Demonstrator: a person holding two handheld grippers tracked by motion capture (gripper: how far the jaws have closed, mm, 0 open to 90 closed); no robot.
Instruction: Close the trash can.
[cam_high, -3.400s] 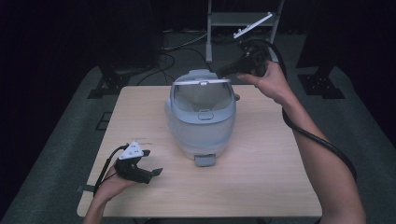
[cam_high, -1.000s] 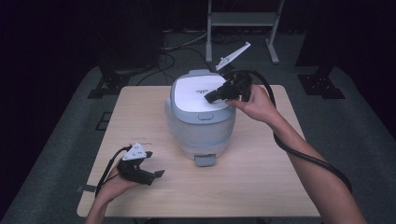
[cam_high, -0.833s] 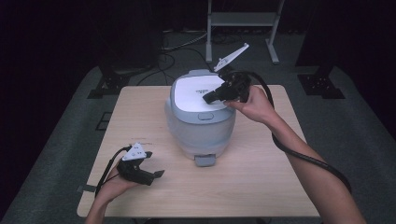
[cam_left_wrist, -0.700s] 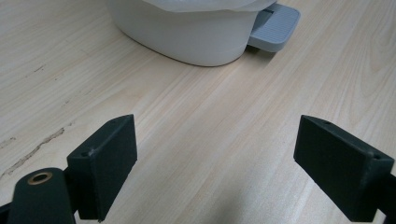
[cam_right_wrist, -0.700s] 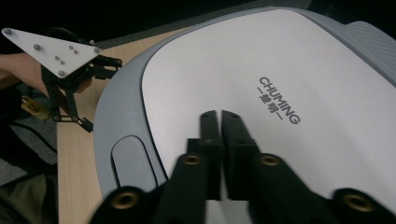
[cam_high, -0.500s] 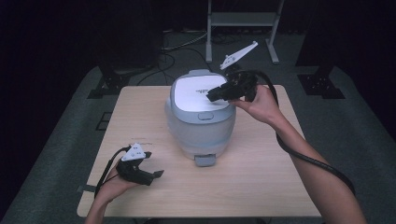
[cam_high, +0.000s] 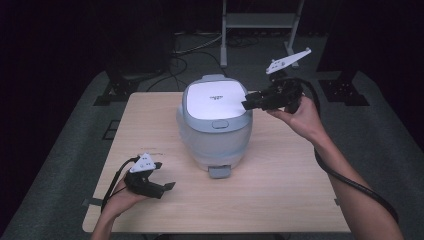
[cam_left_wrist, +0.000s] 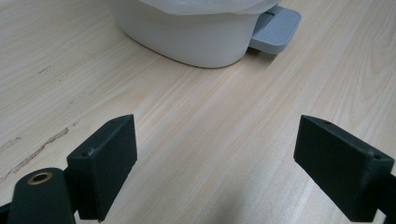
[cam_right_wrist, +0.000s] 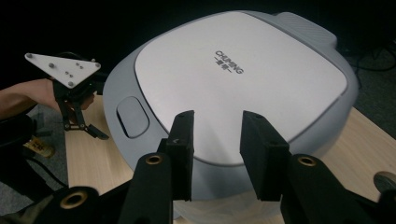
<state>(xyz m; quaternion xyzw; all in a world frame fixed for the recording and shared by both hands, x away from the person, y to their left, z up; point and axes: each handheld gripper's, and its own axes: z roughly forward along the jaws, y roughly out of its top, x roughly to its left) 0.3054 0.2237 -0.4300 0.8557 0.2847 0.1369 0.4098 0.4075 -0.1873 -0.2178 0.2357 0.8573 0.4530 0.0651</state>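
High view places the rice cooker (cam_high: 214, 121) at the centre of the frame, standing upright on the wooden table (cam_high: 280, 200) with its lid (cam_high: 214, 98) shut flat and its grey front tab (cam_high: 219, 172) pointing toward the bottom edge. The lid's release button (cam_high: 218, 124) sits at the near rim, lower centre of the lid. Just right of the lid's right edge hovers the right gripper (cam_high: 248, 103), its jaws pointing left across the frame toward the lid and slightly above it; whether the tips touch the rim cannot be told from here. In the right gripper view the jaws stand only a little apart with nothing between them, and the lid (cam_right_wrist: 243, 79) spreads out ahead and below, the button (cam_right_wrist: 132, 116) lying off to the left of the jaw line. So any press on that button would, I judge, call for a shift along the rim toward the cooker's front. The left gripper (cam_high: 167, 186) rests at the lower left of the high view, well apart from the cooker. In the left gripper view its jaws gape wide over bare wood, holding nothing, with the cooker's base (cam_left_wrist: 196, 39) at the upper middle. The right hand is clearly the nearer one.
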